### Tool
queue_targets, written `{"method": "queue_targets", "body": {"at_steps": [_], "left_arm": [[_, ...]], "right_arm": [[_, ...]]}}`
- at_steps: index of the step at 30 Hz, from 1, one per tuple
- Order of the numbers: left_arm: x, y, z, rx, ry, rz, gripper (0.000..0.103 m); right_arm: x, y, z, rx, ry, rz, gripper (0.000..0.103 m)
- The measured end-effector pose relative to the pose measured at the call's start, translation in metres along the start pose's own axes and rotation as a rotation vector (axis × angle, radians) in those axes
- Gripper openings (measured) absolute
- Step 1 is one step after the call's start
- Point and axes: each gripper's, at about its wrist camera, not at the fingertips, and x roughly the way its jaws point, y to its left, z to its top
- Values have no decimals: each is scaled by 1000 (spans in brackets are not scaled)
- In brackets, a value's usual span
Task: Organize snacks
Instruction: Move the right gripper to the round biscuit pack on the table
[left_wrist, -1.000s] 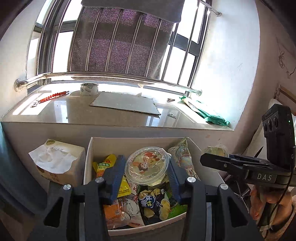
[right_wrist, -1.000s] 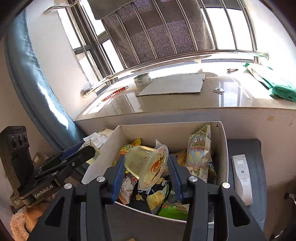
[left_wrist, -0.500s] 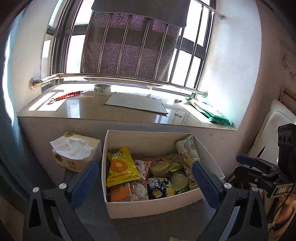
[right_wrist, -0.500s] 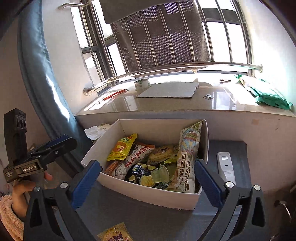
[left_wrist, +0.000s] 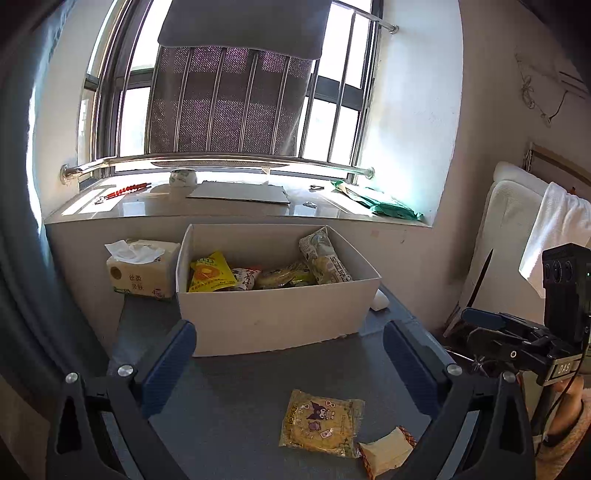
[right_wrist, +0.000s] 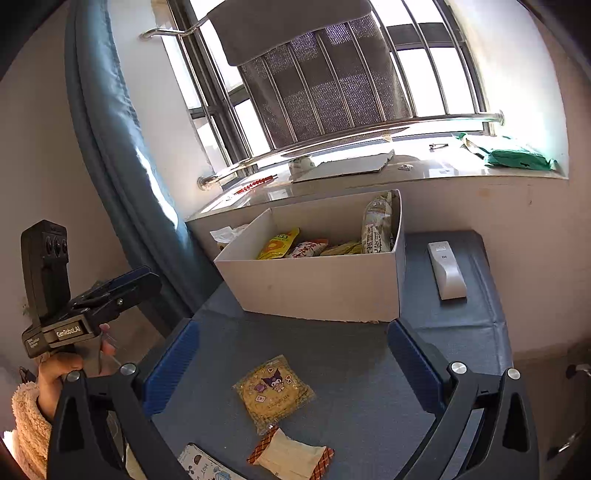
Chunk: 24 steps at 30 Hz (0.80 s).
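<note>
A white cardboard box (left_wrist: 277, 314) (right_wrist: 317, 284) stands on the grey-blue table, holding several snack packs, among them a yellow bag (left_wrist: 208, 273) (right_wrist: 277, 243) and a tall pale bag (left_wrist: 325, 256) (right_wrist: 376, 225). On the table in front of it lie a yellow cartoon packet (left_wrist: 321, 421) (right_wrist: 275, 389) and a small cream packet with checked ends (left_wrist: 386, 452) (right_wrist: 291, 456). A white printed packet (right_wrist: 199, 465) shows at the bottom edge. My left gripper (left_wrist: 291, 365) and right gripper (right_wrist: 293, 363) are both open and empty, held above the loose packets.
A tissue box (left_wrist: 142, 271) stands left of the snack box. A white remote (right_wrist: 445, 269) lies right of it. The window sill behind holds cardboard (left_wrist: 240, 192) and a green bag (left_wrist: 384, 206). A blue curtain (right_wrist: 122, 184) hangs at the left. A white chair (left_wrist: 517, 236) is at the right.
Both grippers let go of the jelly cup, opened wide, and pulled back from the box. The loose packets on the table have come into view.
</note>
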Motion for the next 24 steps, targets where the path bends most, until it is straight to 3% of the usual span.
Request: {"method": "queue_targets", "body": {"at_steps": [9, 17, 24], "left_arm": [[-19, -21, -62, -39, 76, -12, 103], [-47, -10, -83, -99, 73, 11, 103], [-50, 7, -89, -156, 76, 40, 103]], "right_arm": [[-27, -4, -64, 69, 79, 2, 103], [-36, 1, -77, 52, 75, -26, 103], [-10, 12, -84, -27, 166, -65, 103]]}}
